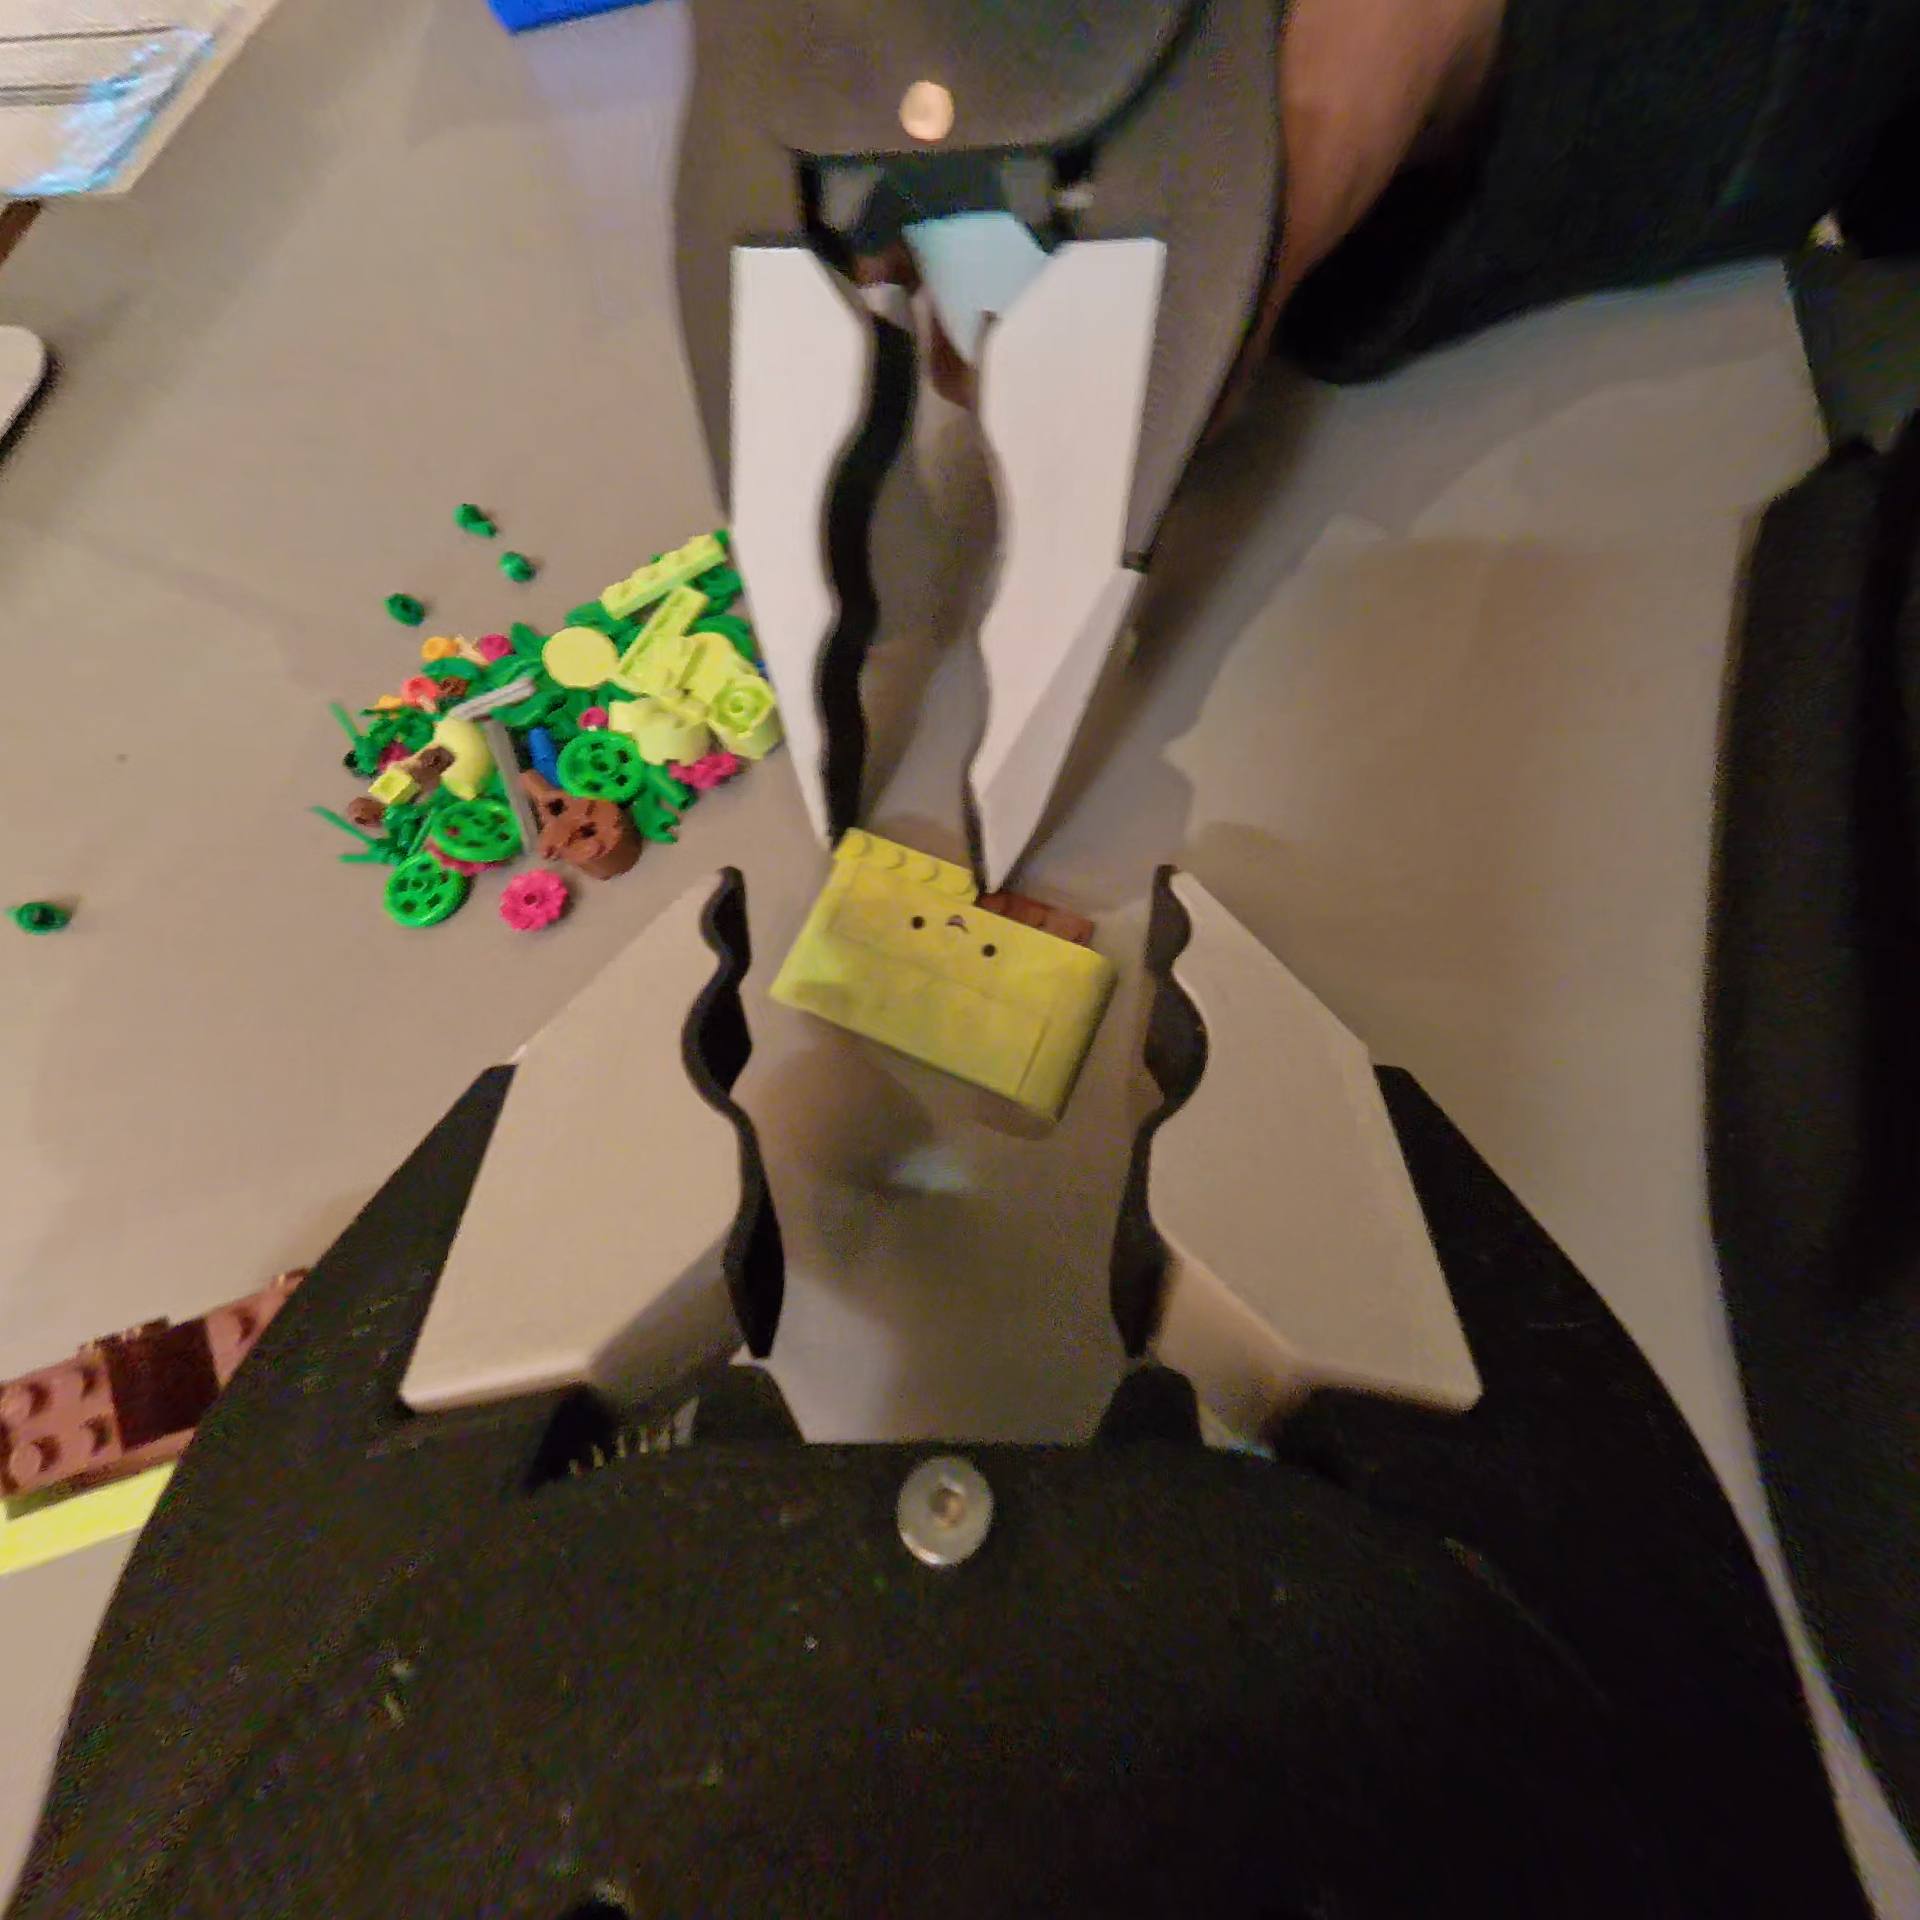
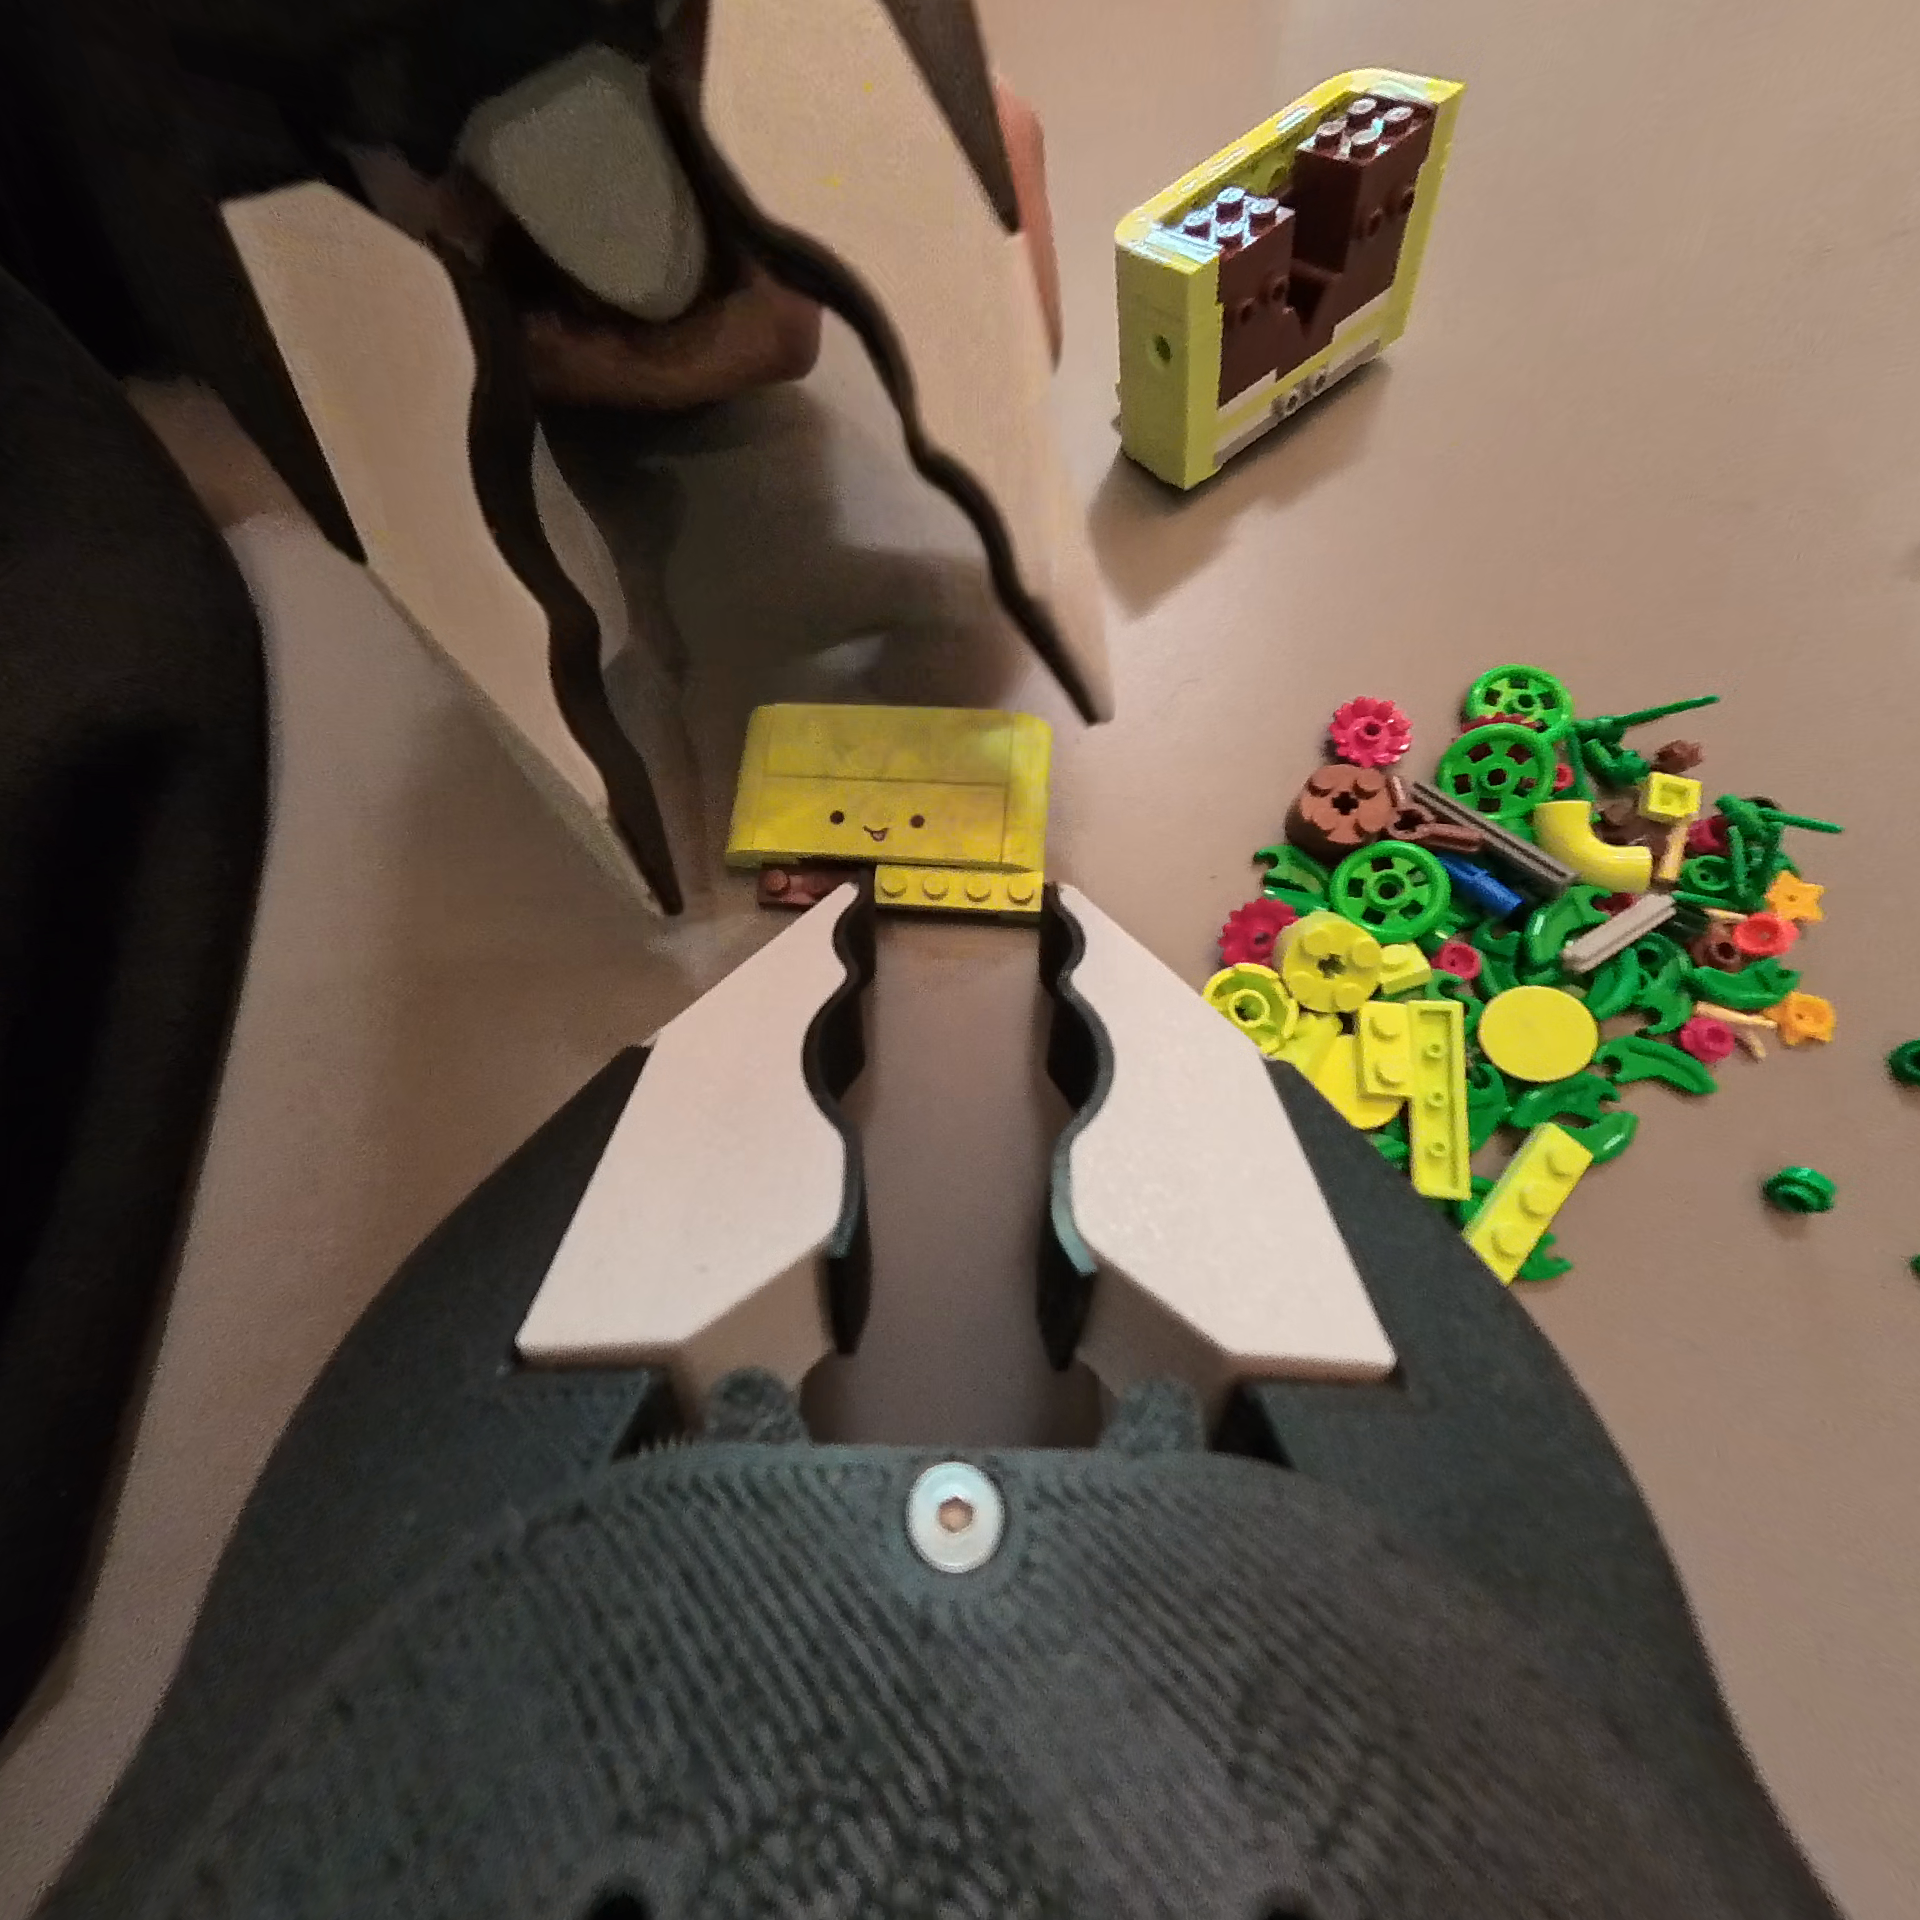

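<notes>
Your left gripper (image 1: 945,904) hangs with its jaws spread wide and nothing between them. Just ahead of its fingertips, a little right of centre, the yellow brick panel with a small face (image 1: 940,982) lies flat on the tabletop (image 1: 260,416), tilted against the gripper's line, and the left gripper touches it nowhere. Only this view shows the clear plastic bag (image 1: 94,94) far off to the upper left and the blue piece (image 1: 561,12) at the top edge. To the left of the jaws sits the pile of loose bricks (image 1: 561,748), green, yellow, brown and pink. Straight across from you the right gripper (image 1: 909,842) points back at the panel's far edge.

From your right gripper (image 2: 951,899) the same panel (image 2: 894,795) lies directly in front, its studded yellow strip (image 2: 956,888) right at the fingertips; the blur keeps you from telling whether they touch it. These jaws stand apart and grip nothing. The left gripper (image 2: 883,800) comes down from the upper left, its tips either side of the panel. Only here do you see the yellow-framed box build with brown blocks (image 2: 1288,281), standing well off to the upper right, and the pile (image 2: 1538,966) to the right of the jaws.
</notes>
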Action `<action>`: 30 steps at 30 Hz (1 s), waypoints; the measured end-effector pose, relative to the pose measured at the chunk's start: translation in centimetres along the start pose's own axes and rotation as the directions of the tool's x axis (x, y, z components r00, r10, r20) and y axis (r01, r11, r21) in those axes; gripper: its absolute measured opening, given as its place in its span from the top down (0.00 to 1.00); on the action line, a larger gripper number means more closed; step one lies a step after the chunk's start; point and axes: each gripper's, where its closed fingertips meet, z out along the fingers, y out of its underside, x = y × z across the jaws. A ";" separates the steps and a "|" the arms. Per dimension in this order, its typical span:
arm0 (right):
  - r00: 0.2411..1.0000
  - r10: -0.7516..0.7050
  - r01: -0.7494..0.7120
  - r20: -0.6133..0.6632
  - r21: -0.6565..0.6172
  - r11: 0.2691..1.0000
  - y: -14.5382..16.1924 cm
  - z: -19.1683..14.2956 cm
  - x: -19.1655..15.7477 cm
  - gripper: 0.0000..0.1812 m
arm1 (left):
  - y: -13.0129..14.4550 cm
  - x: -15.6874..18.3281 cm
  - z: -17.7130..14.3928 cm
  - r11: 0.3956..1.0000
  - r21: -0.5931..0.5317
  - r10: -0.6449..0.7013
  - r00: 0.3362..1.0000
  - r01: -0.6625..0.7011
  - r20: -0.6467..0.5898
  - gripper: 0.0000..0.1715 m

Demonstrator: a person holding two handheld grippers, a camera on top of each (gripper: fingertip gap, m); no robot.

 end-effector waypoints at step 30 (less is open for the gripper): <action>0.998 -0.038 0.038 -0.039 0.000 0.999 -0.3 0.4 -0.6 0.84 | 2.1 -0.2 0.0 0.990 -0.110 -0.092 0.996 0.093 0.021 0.71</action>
